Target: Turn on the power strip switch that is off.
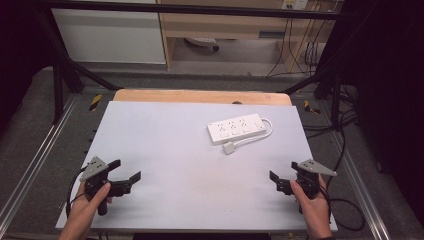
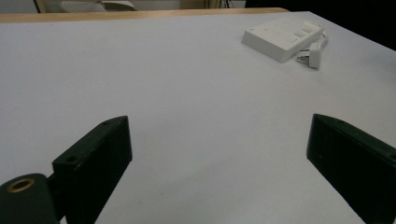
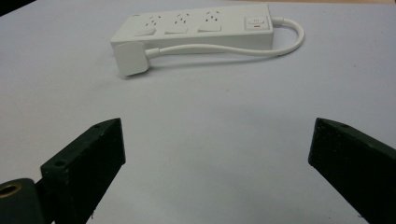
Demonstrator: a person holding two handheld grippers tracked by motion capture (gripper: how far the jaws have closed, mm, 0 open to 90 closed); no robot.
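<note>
A white power strip (image 1: 236, 129) lies flat on the white table top (image 1: 165, 150), right of centre toward the far side. Its white cable (image 1: 267, 131) loops round from the strip's right end to the white plug (image 1: 229, 148) lying just in front of the strip. My left gripper (image 1: 127, 170) is held near the front left corner, open and with nothing in it. Near the front right, my right gripper (image 1: 283, 170) is open too. In the left gripper view the strip (image 2: 282, 37) is far off at upper right. The right gripper view faces the strip (image 3: 196, 28) and plug (image 3: 131, 58).
A wooden strip (image 1: 200, 96) borders the table's far edge. Metal frame rails (image 1: 35, 160) run along both sides, with black cables (image 1: 345, 150) on the floor to the right. Bare white surface lies between both grippers and the strip.
</note>
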